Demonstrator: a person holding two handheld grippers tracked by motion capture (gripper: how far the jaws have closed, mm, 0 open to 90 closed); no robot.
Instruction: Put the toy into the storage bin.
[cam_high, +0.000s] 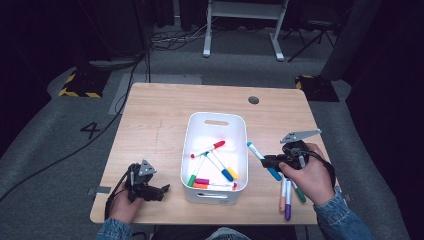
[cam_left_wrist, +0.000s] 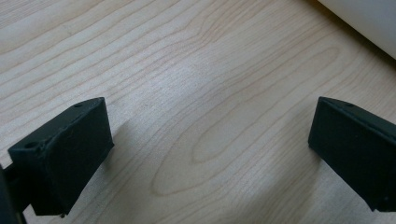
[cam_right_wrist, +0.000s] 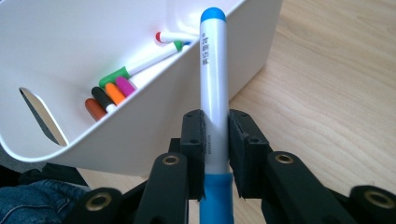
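White-barrelled with a blue cap and a blue end, the marker (cam_right_wrist: 214, 88) stands clamped between the two jaws of my right gripper (cam_right_wrist: 215, 140), rising up the centre of the right gripper view with small print along its barrel. In the high view it lies at centre right, tilted toward the upper left, just beside the right wall of the white bin (cam_high: 188, 145) and held off the table.

The right gripper view resolves the printed text and the jaw pads pressing both sides of the barrel; the high view adds three loose markers (cam_high: 289, 196) on the table at lower right, beneath my right hand (cam_high: 312, 177).

The bin holds several markers (cam_high: 212, 167) with red, green, blue, yellow, orange and magenta caps.

My left gripper (cam_left_wrist: 205, 149) rests at lower left of the high view, jaws wide apart over bare wood (cam_left_wrist: 187, 79).
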